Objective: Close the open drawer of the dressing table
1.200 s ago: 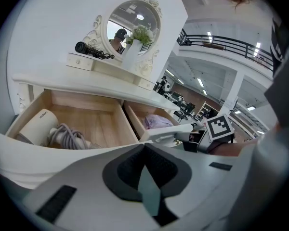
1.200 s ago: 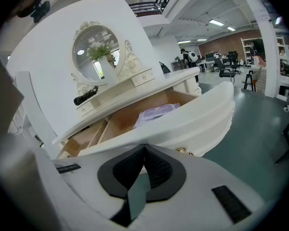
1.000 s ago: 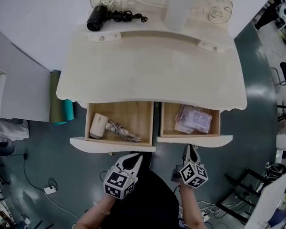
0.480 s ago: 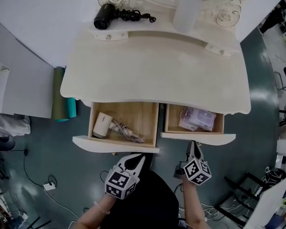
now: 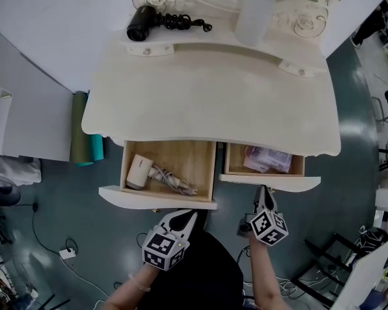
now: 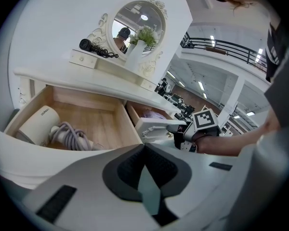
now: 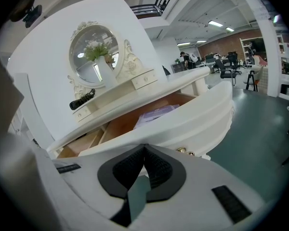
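The cream dressing table point(image 5: 213, 95) has two drawers pulled out. Its left drawer point(image 5: 156, 197) is wide open and holds a white hair dryer point(image 5: 139, 171) with a coiled cord. The right drawer point(image 5: 269, 181) is out less far and holds a purple packet point(image 5: 266, 159). My right gripper point(image 5: 261, 190) is shut, with its tip against that drawer's front panel point(image 7: 192, 114), just above the brass knob point(image 7: 182, 150). My left gripper point(image 5: 189, 213) is shut and holds nothing, just short of the left drawer's front. The left gripper view shows the hair dryer point(image 6: 41, 124) and the right gripper point(image 6: 180, 129) at the other drawer.
A black hair dryer point(image 5: 142, 24), a frosted vase point(image 5: 255, 15) and an oval mirror point(image 7: 92, 57) stand at the table's back. A green roll point(image 5: 79, 128) leans at the table's left side. Cables and a power strip point(image 5: 68, 256) lie on the grey floor.
The right drawer has slid further into the table, with the right gripper following its front. The left drawer and left gripper have stayed put.
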`<action>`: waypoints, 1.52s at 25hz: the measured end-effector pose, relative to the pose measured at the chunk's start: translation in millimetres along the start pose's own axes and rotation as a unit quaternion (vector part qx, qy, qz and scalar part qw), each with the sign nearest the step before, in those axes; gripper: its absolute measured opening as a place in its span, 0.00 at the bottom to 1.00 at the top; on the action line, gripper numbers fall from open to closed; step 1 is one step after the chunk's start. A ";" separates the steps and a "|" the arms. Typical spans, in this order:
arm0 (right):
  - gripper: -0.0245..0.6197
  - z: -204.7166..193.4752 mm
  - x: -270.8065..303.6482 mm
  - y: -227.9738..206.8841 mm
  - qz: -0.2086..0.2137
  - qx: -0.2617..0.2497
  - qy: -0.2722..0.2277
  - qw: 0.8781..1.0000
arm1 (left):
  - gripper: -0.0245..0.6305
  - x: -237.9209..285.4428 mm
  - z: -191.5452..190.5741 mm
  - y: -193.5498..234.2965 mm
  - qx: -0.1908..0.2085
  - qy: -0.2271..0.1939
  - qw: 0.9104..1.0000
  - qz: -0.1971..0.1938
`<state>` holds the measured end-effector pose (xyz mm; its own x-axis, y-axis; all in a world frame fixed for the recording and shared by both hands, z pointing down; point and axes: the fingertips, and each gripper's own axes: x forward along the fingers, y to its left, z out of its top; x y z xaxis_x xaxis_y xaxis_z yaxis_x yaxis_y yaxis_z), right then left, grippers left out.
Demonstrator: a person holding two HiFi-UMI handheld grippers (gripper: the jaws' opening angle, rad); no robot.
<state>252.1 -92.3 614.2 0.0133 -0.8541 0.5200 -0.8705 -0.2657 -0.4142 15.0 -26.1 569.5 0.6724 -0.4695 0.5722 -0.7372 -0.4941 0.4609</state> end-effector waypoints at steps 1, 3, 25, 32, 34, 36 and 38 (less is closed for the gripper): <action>0.08 1.1 1.6 0.2 0.000 -0.001 -0.001 1.000 | 0.07 0.0 0.9 0.5 0.000 -0.001 1.000 0.000; 0.08 3.5 4.9 1.0 -0.001 -0.001 -0.003 1.000 | 0.07 -0.1 3.0 1.8 0.001 -0.002 1.000 0.001; 0.08 26.0 41.6 10.5 0.001 -0.020 -0.028 0.999 | 0.07 -3.9 14.3 9.9 -0.008 -0.013 1.000 0.001; 0.08 32.8 56.0 12.5 0.008 -0.017 -0.035 0.999 | 0.07 -3.8 22.8 6.8 -0.012 -0.026 1.000 0.004; 0.08 35.8 60.3 14.2 0.009 -0.023 -0.039 0.999 | 0.07 -3.8 27.3 7.1 -0.015 -0.030 0.999 0.005; 0.08 37.7 64.7 16.2 0.011 -0.030 -0.042 0.999 | 0.07 -2.7 30.5 8.0 -0.013 -0.031 0.999 0.006; 0.08 38.2 67.4 17.9 0.013 -0.038 -0.044 0.998 | 0.07 -1.3 32.7 7.9 -0.011 -0.029 1.000 0.006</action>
<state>256.2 -171.7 613.3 0.0309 -0.8973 0.4403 -0.9057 -0.2114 -0.3674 10.5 -53.3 550.2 0.6654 -0.5170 0.5386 -0.7464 -0.4714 0.4697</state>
